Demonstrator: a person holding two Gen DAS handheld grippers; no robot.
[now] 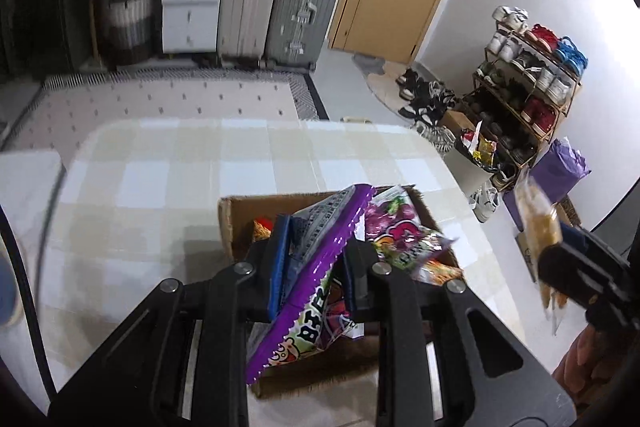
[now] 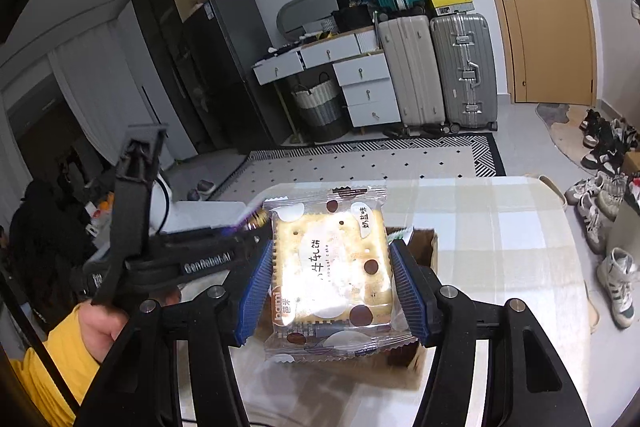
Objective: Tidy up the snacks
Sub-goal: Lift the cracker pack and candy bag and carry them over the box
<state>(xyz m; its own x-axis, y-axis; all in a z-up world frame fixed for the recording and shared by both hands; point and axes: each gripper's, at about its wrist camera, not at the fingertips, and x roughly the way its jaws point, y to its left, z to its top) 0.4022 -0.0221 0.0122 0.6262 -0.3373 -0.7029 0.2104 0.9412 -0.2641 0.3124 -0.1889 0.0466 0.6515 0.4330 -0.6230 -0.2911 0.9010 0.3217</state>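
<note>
My left gripper (image 1: 316,247) is shut on a purple snack packet (image 1: 320,267), which stands on edge between the blue pads. It hangs over an open cardboard box (image 1: 228,219) with several snack bags inside, among them a grape candy bag (image 1: 392,227). My right gripper (image 2: 332,251) is shut on a clear-wrapped cracker packet (image 2: 332,267) with brown dots, held flat above the same box (image 2: 424,239). The left wrist view shows that cracker packet (image 1: 536,219) blurred at the right edge. The left gripper (image 2: 252,227) appears at the left of the right wrist view.
The box sits on a table with a checked cloth (image 1: 160,179). A hand in a yellow sleeve (image 2: 60,347) holds the left gripper. Beyond the table are a patterned rug (image 2: 360,163), suitcases (image 2: 460,75), a drawer unit, a shoe rack (image 1: 528,87) and shoes on the floor.
</note>
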